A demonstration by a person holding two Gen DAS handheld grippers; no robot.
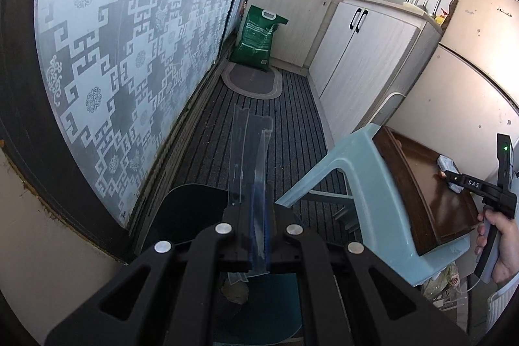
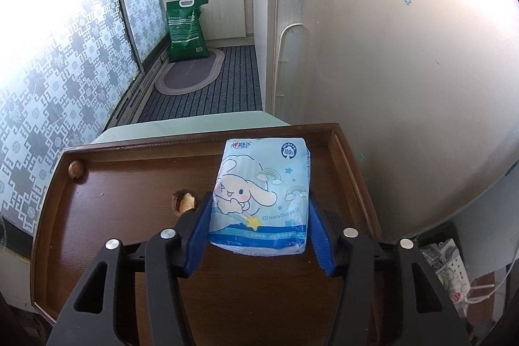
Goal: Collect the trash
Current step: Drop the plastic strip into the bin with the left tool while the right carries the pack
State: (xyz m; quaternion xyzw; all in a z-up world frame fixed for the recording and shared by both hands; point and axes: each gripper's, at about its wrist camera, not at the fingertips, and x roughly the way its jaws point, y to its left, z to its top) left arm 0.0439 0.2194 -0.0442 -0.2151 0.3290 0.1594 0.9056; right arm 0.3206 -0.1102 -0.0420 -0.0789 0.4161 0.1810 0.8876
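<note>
My left gripper is shut on a clear plastic wrapper that sticks up and forward between the fingers, held above a dark bin with a crumpled brown scrap inside. My right gripper has its blue pads on both sides of a blue-and-white tissue pack on the brown wooden tray. Two nut shells lie on the tray, one just left of the gripper, one in the far left corner. The right gripper also shows in the left wrist view.
The tray rests on a pale blue plastic stool. A patterned glass door runs along the left. White cabinets, a green sack and an oval mat lie ahead on striped flooring. A wall is close on the right.
</note>
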